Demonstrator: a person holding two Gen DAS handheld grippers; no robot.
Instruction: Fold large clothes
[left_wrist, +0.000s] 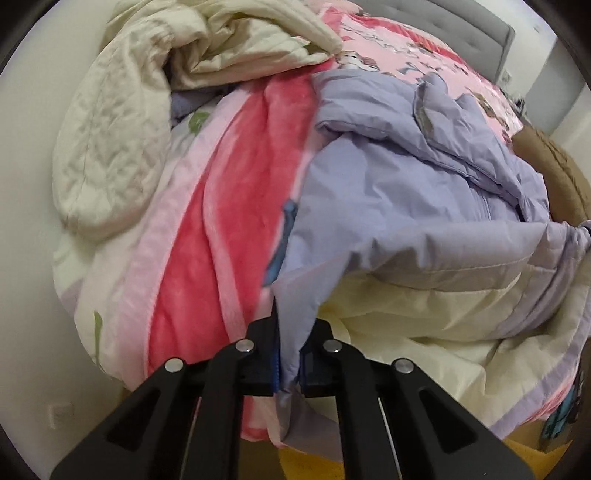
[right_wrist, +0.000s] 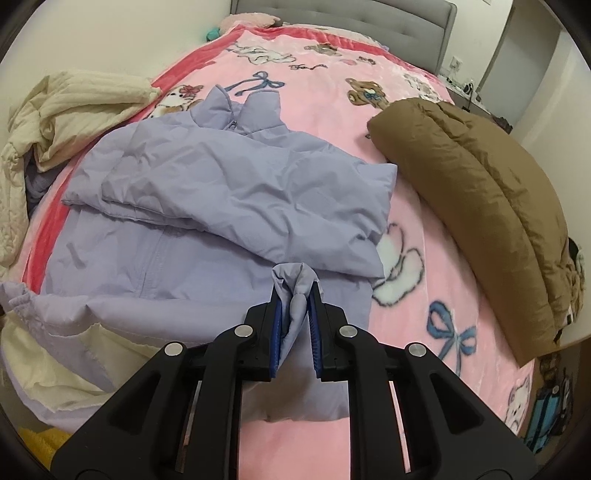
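Observation:
A lilac padded jacket (right_wrist: 221, 206) lies on the pink blanket, collar toward the headboard, one sleeve folded across its front. My right gripper (right_wrist: 297, 317) is shut on a bunched fold of the jacket's hem at the near right corner. In the left wrist view the same lilac jacket (left_wrist: 406, 192) shows its cream lining (left_wrist: 406, 321) turned up. My left gripper (left_wrist: 290, 354) is shut on a thin lilac edge of the jacket's near left corner, the fabric running down between the blue pads.
A pink cartoon-print blanket (right_wrist: 369, 122) with a red border covers the bed. A folded brown padded coat (right_wrist: 480, 192) lies at the right edge. A crumpled cream quilted garment (left_wrist: 147, 110) is piled at the left by the wall. A grey headboard (right_wrist: 351, 14) stands at the far end.

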